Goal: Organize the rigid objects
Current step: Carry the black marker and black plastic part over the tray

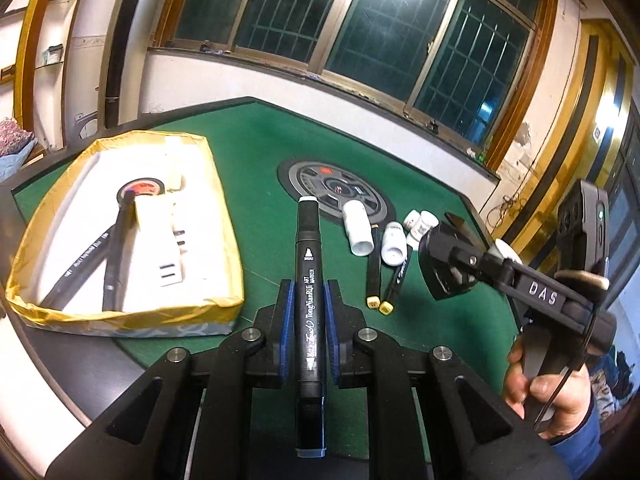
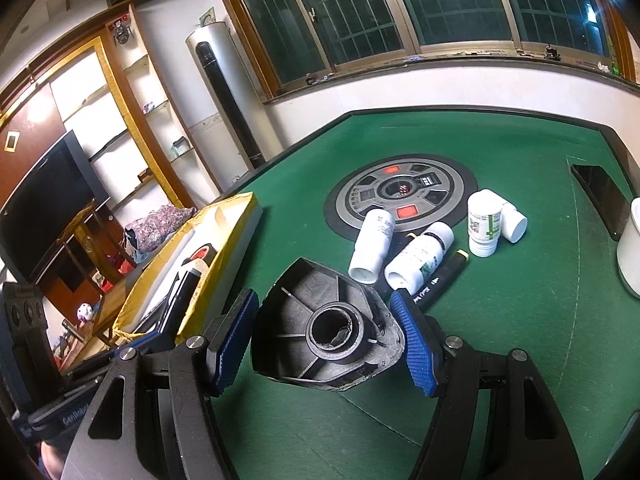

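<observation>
In the left wrist view my left gripper [image 1: 307, 292] is shut on a black art marker [image 1: 308, 264]. The marker lies along the fingers and is held above the green table. A yellow-taped box [image 1: 224, 216] at the left holds a tape roll [image 1: 140, 190], two black markers and a white power strip [image 1: 160, 248]. My right gripper [image 2: 324, 300] is shut on a black fan-shaped plastic part [image 2: 328, 332] with a round socket, its blue pads against both sides. Several white bottles [image 2: 372, 244] and a black marker [image 2: 440, 280] lie just beyond it.
A round control panel [image 2: 400, 196] sits in the middle of the green table [image 2: 500, 340]. A white cup [image 2: 632, 248] and a flat black slab [image 2: 600, 196] are at the right edge. Two more markers [image 1: 374, 276] lie by the bottles. A person's hand [image 1: 552, 396] grips the right handle.
</observation>
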`<state>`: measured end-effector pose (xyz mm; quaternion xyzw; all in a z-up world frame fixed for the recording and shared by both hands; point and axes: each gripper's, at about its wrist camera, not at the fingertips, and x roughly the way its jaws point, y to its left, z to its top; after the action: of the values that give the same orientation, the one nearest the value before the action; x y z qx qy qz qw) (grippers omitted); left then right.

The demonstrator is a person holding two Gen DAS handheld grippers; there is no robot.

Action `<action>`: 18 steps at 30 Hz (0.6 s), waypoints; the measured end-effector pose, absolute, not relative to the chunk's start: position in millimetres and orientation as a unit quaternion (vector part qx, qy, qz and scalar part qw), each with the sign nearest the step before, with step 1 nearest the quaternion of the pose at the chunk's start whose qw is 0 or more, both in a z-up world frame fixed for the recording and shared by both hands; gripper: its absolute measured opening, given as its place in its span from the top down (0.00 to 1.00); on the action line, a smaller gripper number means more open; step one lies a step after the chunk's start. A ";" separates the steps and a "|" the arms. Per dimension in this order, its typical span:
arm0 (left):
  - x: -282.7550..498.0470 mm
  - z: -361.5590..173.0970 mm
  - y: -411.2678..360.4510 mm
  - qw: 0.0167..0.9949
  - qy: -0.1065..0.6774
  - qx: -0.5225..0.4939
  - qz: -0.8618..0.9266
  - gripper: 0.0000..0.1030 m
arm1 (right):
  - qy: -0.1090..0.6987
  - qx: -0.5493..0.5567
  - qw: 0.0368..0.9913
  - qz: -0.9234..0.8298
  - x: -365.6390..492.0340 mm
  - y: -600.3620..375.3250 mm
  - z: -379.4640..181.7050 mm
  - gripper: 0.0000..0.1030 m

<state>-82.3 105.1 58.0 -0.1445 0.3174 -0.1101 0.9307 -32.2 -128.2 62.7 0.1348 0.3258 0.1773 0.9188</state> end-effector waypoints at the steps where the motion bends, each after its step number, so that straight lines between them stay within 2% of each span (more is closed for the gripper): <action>1: -83.0 59.3 108.9 0.931 0.314 -0.148 -0.109 0.88 | 0.324 0.134 0.919 0.179 -34.1 -126.1 63.4 0.39; 18: -90.2 65.4 170.8 0.937 0.282 -0.195 -0.071 0.88 | 0.324 0.100 0.911 0.235 -27.8 -48.5 81.3 0.39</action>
<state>-90.2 170.8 65.4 -0.1954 0.2817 -0.0711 0.9367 -27.8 -48.5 81.3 0.0999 0.3243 0.2348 0.9109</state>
